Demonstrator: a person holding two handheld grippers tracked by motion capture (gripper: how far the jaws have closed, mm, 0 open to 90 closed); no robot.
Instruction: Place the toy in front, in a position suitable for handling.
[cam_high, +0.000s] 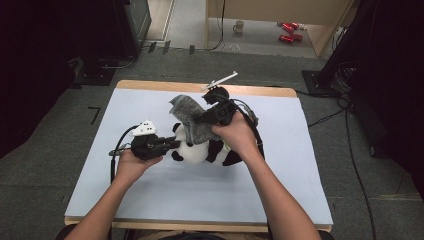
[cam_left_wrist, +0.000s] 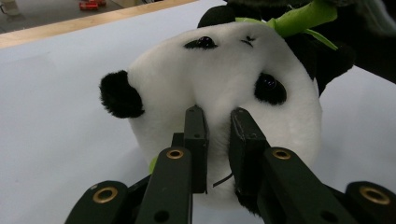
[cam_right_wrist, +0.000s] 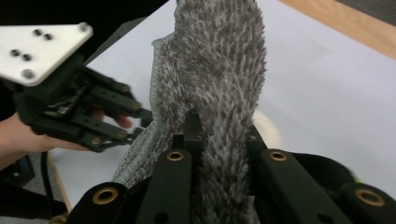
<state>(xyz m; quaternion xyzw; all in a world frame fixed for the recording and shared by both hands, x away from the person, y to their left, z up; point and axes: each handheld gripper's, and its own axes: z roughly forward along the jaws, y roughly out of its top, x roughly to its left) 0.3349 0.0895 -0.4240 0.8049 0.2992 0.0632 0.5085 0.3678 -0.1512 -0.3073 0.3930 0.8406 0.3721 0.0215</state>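
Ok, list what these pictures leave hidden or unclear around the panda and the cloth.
- High view: the toy panda is partly covered by the grey cloth and the person's right hand; its body shape stays unclear.
- Left gripper view: the left gripper presses into the panda's face, hiding what lies between the jaws.
- Right gripper view: the cloth covers the right gripper, and its top is cut off.
- High view: the red things on the floor are too small to identify.

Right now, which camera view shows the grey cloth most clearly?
The right gripper view: the grey cloth stands close between the right gripper jaws, its fuzzy pile plain. The high view shows it small, hanging over the panda. The left gripper view gives no clear sight of it.
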